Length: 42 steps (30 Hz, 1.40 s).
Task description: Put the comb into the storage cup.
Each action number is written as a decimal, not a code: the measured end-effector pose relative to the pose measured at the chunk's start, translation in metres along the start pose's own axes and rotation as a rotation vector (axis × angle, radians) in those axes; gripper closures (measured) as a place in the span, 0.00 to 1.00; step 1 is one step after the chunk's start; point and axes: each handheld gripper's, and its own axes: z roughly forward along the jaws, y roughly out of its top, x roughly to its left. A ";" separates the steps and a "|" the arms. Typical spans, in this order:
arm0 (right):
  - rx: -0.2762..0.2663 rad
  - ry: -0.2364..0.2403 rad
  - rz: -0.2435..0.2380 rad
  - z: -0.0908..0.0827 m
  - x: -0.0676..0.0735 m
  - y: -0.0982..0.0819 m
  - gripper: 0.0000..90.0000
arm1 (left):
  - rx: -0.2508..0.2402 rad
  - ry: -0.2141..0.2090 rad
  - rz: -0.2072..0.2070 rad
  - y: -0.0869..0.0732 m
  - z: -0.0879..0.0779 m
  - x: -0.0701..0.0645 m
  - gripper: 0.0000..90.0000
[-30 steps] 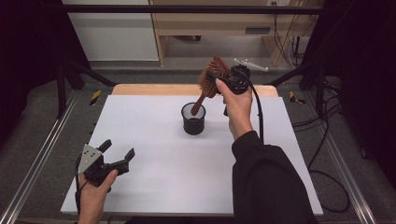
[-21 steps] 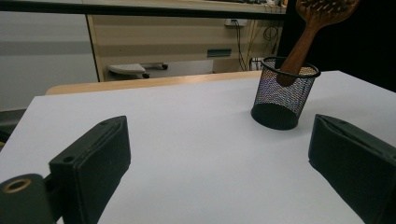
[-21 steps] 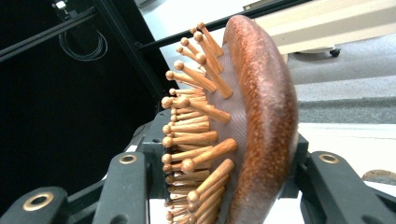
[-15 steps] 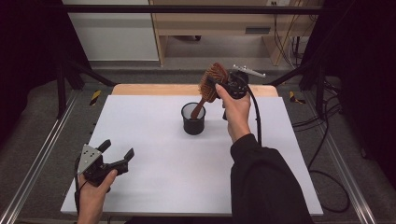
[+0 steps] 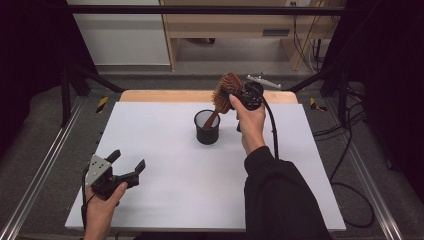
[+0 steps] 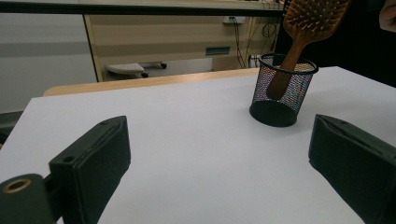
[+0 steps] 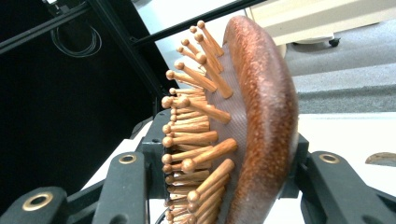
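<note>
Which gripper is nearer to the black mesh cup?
Right. The right gripper holds the hairbrush just above the mesh cup; the left gripper waits open, far away near the table's front-left corner.

A white table (image 5: 165, 150) stands on a metal frame (image 5: 40, 180), with a wooden strip (image 5: 165, 96) along its far edge. Beyond it stands a light wooden cabinet (image 5: 225, 35). Cables (image 5: 350, 165) lie on the grey floor (image 5: 395, 200) at the right.

Left tool (image 5: 128, 166) low near front-left, held in hand, jaws wide apart, nothing between. Right tool (image 5: 231, 95) raised at far side, arm outstretched, 2 jaws clamped.
</note>
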 end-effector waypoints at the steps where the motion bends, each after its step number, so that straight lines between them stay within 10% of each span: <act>1: 0.003 0.000 0.004 0.001 0.000 -0.001 0.57 | 0.000 0.000 -0.002 0.000 0.000 0.000 0.07; 42: 0.029 0.024 0.063 0.012 -0.002 -0.021 0.56 | 0.002 -0.008 0.007 0.001 0.000 -0.001 0.06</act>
